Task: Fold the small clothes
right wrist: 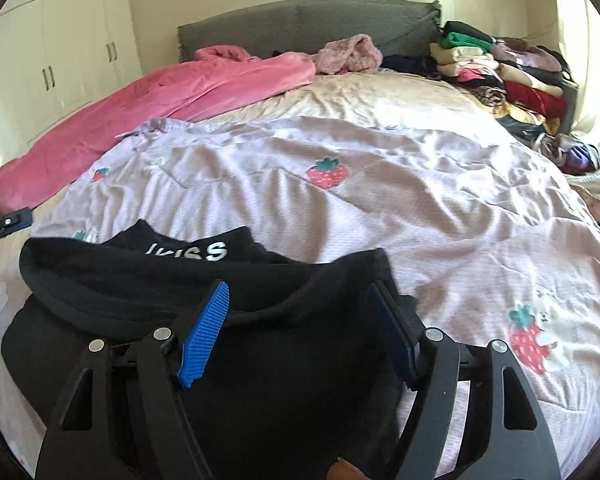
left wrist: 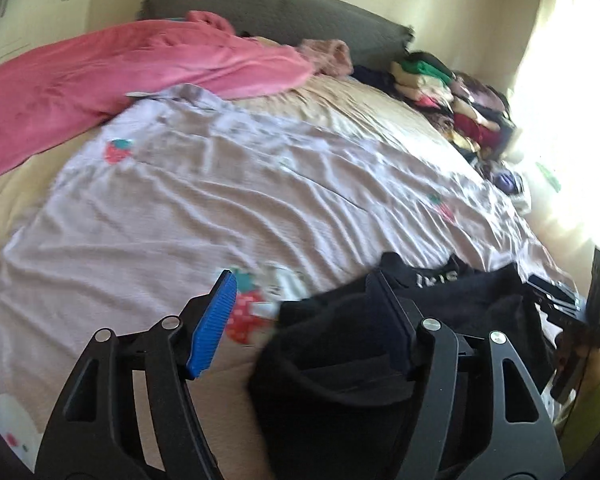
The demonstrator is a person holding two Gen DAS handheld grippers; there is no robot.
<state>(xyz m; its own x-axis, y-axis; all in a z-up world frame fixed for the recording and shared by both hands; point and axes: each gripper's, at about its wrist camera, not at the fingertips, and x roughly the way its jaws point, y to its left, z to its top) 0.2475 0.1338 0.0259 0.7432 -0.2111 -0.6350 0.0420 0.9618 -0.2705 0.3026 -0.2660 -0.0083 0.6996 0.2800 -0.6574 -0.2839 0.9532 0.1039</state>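
Observation:
A black garment (right wrist: 228,280) with white lettering lies folded on the lilac strawberry-print cover (right wrist: 380,200) at the near edge of the bed. It also shows in the left wrist view (left wrist: 460,300), at the lower right. My right gripper (right wrist: 300,324) is open, its blue pads above the garment's near right part, holding nothing. My left gripper (left wrist: 306,320) is open over the garment's left edge, its left pad above the cover. The right gripper's body (left wrist: 572,312) shows at the left view's right edge.
A pink blanket (right wrist: 160,100) lies along the left side of the bed. A pile of folded and loose clothes (right wrist: 500,72) sits at the far right by the grey headboard (right wrist: 300,24). White wardrobes (right wrist: 60,52) stand at the left.

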